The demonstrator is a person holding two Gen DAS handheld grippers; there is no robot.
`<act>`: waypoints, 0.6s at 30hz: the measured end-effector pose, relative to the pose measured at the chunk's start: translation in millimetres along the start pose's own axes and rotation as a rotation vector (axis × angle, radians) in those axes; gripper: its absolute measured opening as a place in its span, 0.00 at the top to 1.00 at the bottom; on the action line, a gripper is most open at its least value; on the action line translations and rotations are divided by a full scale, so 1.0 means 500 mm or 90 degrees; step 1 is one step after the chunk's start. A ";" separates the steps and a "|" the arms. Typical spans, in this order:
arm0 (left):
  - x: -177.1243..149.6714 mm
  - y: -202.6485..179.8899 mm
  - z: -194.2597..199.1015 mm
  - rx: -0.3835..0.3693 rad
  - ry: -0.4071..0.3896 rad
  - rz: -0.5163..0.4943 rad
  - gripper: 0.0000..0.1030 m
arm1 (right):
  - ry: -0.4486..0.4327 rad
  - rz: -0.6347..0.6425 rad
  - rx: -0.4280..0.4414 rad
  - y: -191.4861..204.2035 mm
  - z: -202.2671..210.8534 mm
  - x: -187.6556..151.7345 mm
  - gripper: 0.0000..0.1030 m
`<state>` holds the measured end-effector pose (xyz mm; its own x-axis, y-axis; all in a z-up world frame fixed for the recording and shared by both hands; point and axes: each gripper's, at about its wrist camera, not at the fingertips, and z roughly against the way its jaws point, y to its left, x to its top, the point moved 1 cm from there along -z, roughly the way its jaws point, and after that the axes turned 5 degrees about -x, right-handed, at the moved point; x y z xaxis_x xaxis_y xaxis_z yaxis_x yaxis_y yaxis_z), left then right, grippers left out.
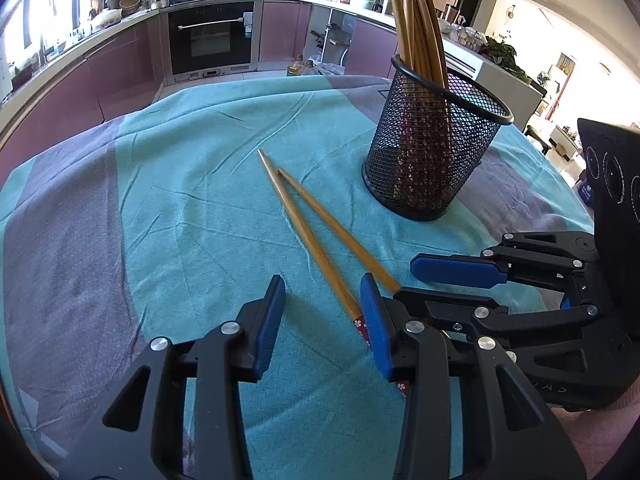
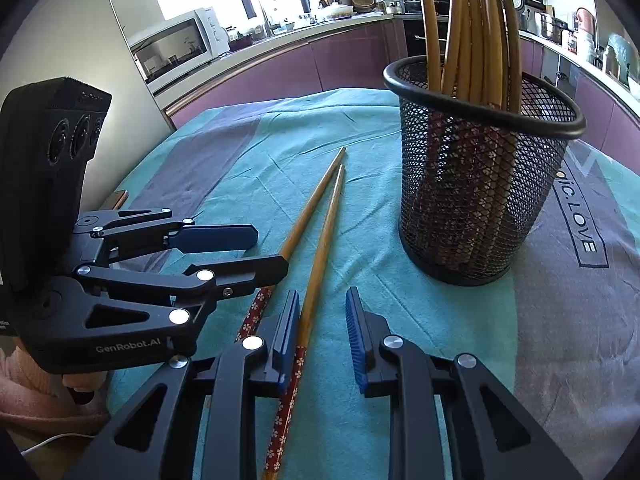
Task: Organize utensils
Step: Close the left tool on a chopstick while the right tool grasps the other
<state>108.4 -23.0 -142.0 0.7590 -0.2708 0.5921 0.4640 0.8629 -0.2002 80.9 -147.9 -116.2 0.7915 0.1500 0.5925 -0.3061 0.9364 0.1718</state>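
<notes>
Two wooden chopsticks with red flowered handles lie on the teal cloth, tips pointing away; they also show in the right wrist view. A black mesh holder stands upright with several chopsticks in it, and it shows in the right wrist view too. My left gripper is open and low over the handle ends, one chopstick running between its fingers. My right gripper is open, with one chopstick just inside its left finger. Each gripper shows in the other's view: the right one and the left one.
The table wears a teal and grey cloth. Kitchen counters, an oven and a microwave stand beyond the table's far edge. A pink cloth and a white cable lie at the near left.
</notes>
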 end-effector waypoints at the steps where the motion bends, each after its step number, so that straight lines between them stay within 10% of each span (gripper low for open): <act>1: 0.000 -0.001 -0.002 0.002 0.000 -0.002 0.63 | 0.000 -0.001 0.000 -0.001 0.000 0.000 0.80; 18: -0.020 -0.007 0.000 0.036 0.005 0.002 0.82 | -0.003 -0.009 -0.004 -0.003 -0.004 0.007 0.80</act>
<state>99.0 -23.4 -147.0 0.7646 -0.2706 0.5850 0.4344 0.8868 -0.1575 84.9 -148.1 -116.1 0.7932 0.1358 0.5937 -0.2919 0.9403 0.1749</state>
